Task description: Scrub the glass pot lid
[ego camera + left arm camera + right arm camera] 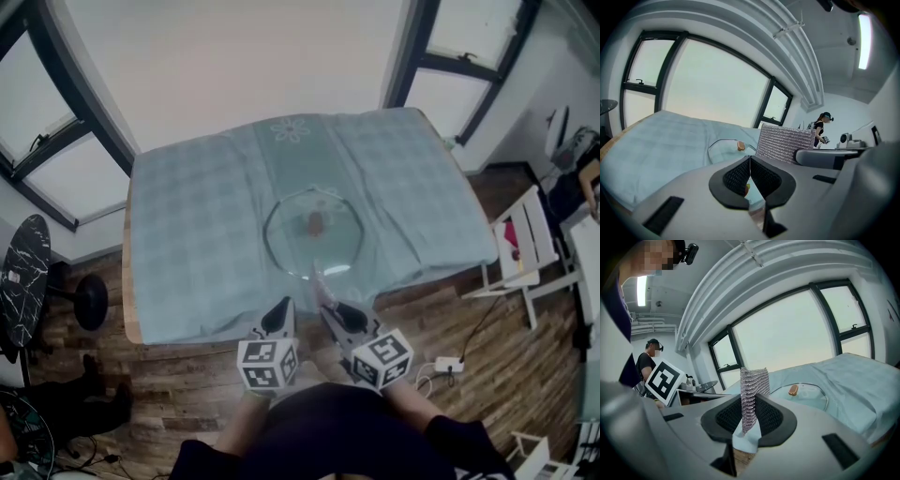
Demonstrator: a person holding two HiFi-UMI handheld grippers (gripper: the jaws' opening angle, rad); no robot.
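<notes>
The glass pot lid [312,234] lies flat in the middle of the light blue tablecloth [187,216], its brown knob [316,222] pointing up. Both grippers hover over the table's near edge, short of the lid. My left gripper [281,309] is shut with nothing between its jaws [750,161]. My right gripper [330,307] is shut on a silvery mesh scrubber [752,390], which stands upright out of its jaws. The left gripper view has the scrubber [785,143] to its right and the lid [724,146] ahead. In the right gripper view the lid [806,395] lies ahead and to the right.
The wooden table edge [131,328] borders a plank floor. A white chair [525,248] stands at the right, a black round table [23,272] at the left, a white power strip [447,364] on the floor. A person [820,129] stands far back. Large windows line the walls.
</notes>
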